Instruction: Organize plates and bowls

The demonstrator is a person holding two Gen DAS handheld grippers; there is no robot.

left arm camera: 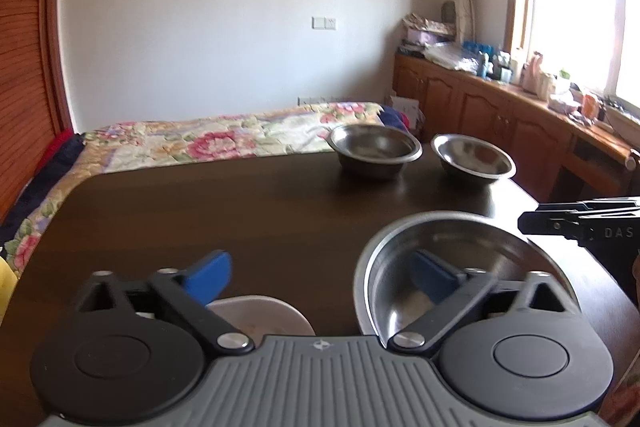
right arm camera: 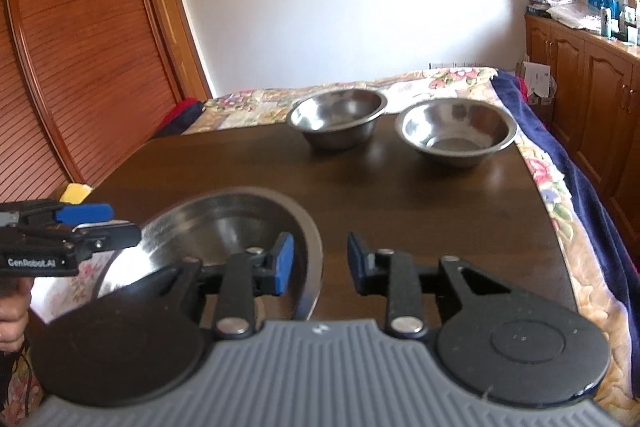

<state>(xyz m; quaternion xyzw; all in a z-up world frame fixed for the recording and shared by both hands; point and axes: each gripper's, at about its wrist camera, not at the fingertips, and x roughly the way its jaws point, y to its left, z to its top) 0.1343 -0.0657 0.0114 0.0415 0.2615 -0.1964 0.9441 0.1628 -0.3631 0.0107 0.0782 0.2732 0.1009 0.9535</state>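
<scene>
Dark table point(right arm camera: 440, 211), contents as they stand:

- Large steel bowl point(left arm camera: 460, 259), near edge, resting on the wood. My left gripper point(left arm camera: 320, 279) is spread fully wide, gripping nothing. My right gripper point(right arm camera: 320, 263) is partly open, straddling this bowl's rim, pads not pressing.
- Two smaller steel bowls point(right arm camera: 338, 123) and point(right arm camera: 454, 131), far edge, side by side, unstacked.
- White bowl point(left arm camera: 260, 315), low by my left fingers.

Judged: nothing nested; most sorting remains.

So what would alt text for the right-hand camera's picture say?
Open right gripper hangs over a dark wooden table, its rim straddled, beside a wide steel plate. Two steel bowls stand at the far edge.
</scene>
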